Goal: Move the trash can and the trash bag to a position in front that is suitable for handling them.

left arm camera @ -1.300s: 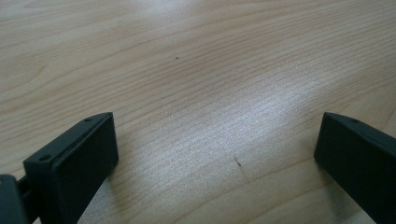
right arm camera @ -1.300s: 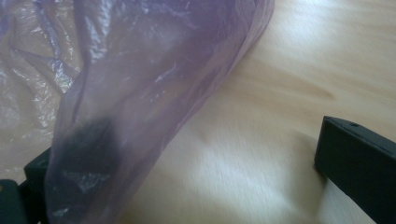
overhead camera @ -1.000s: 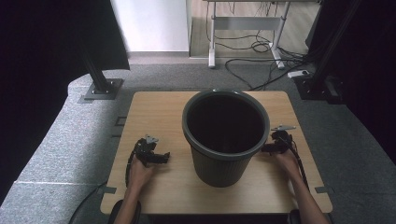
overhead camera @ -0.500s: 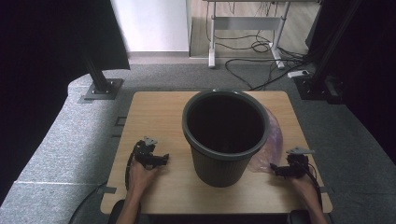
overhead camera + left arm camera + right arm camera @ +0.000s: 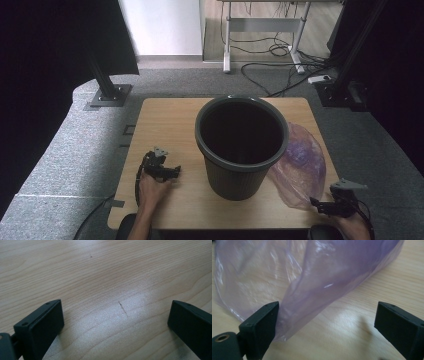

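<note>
A: Where is the purple plastic bag [image 5: 300, 167] lying?

B: It is lying on the wooden table [image 5: 165, 125] at about four o'clock from the dark bucket [image 5: 241, 145], pressing against the bucket's right side and trailing toward the table's near right corner.

A: What is the right gripper [image 5: 320, 205] doing?

B: It is sitting at five o'clock on the table, at the near edge, pointing at the bag's closest fold. In the right gripper view its jaws are standing wide, having just been closing a little, and the bag's [image 5: 312, 285] edge is lying between them, by the left jaw. The pads are not pressing on it.

A: And the left gripper [image 5: 172, 172]?

B: It is resting at about nine o'clock from the bucket, well apart from the bag, with the person's hand [image 5: 152, 187] behind it. In the left gripper view its jaws are gaping wide over bare wood [image 5: 107, 285], gripping nothing.

A: Is the bucket standing straight?

B: Yes, it is standing upright at the table's middle, mouth up.
</note>
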